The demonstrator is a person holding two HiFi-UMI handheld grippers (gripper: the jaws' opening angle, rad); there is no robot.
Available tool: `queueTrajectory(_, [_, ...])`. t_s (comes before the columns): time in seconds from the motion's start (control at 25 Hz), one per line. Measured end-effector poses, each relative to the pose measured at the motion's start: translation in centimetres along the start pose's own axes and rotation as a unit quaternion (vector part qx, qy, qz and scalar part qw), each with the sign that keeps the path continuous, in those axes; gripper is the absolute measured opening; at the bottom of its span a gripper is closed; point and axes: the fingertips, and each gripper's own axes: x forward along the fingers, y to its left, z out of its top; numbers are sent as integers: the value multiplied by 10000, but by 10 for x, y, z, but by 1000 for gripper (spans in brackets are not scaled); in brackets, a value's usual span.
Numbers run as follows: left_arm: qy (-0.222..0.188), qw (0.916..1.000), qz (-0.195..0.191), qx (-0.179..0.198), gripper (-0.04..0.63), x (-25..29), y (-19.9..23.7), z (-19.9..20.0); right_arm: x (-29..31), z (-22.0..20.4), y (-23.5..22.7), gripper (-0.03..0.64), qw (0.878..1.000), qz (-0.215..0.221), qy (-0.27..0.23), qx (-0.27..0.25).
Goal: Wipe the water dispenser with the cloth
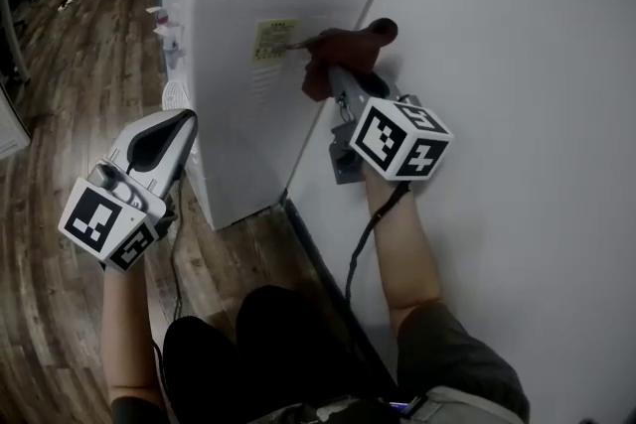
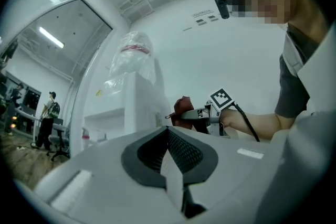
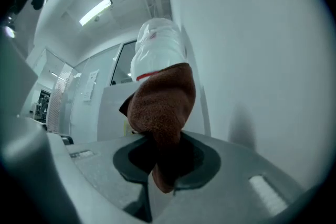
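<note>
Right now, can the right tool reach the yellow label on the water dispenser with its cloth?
Probably yes: the cloth in the right tool is at the yellow label on the water dispenser; nothing lies between.

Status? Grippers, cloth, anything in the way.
Right gripper shut on cloth. Left gripper shut, empty, low beside water dispenser. Cloth at its panel by the yellow label. Wall close on the right.
</note>
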Motion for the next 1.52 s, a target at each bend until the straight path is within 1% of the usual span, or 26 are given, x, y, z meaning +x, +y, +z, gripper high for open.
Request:
queueTrajectory(0.12, [-28, 9996, -119, 262, 12, 22, -4, 28, 7, 51, -4, 58, 9994, -52, -320, -136])
queueTrajectory(0.24, [-63, 9988, -311, 361, 12, 38, -15, 38, 14, 74, -11, 58, 9984, -170, -420, -349])
queueTrajectory(0.32, [21, 9987, -356, 355, 12, 40, -21, 30, 18, 71, -14, 58, 9979, -248, -341, -488])
queueTrajectory(0.44, [235, 9990, -342, 138, 12, 35, -26, 1, 14, 44, -17, 58, 9982, -246, -84, -532])
queueTrajectory(0.6, [613, 9975, -289, -191, 12, 23, -27, -55, 12, -16, -19, 58, 9977, -225, 315, -555])
queueTrajectory(0.72, [879, 9952, -248, -361, 12, 13, -24, -109, 15, -69, -21, 58, 9963, -244, 644, -512])
queueTrajectory(0.92, [1492, 9857, -297, -729, 12, -21, -36, -206, 4, -180, -20, 58, 9881, -326, 1461, -363])
queueTrajectory(1.08, [1580, 9847, -213, -702, 12, -42, -29, -265, 5, -257, -33, 58, 9786, -536, 1933, -448])
queueTrajectory(1.16, [1640, 9829, -184, -817, 12, -49, -27, -291, 5, -297, -43, 58, 9721, -664, 2203, -447])
queueTrajectory(1.24, [1821, 9784, -213, -955, 12, -61, -32, -320, -2, -343, -49, 58, 9643, -800, 2489, -413])
queueTrajectory(1.32, [2023, 9731, -212, -1081, 12, -74, -37, -349, -11, -386, -52, 58, 9600, -902, 2619, -419])
queueTrajectory(1.4, [2179, 9681, -156, -1224, 12, -87, -41, -375, -20, -423, -55, 58, 9563, -992, 2702, -508])
queueTrajectory(1.52, [2458, 9592, -131, -1394, 12, -107, -48, -414, -29, -474, -59, 58, 9465, -1074, 2991, -567])
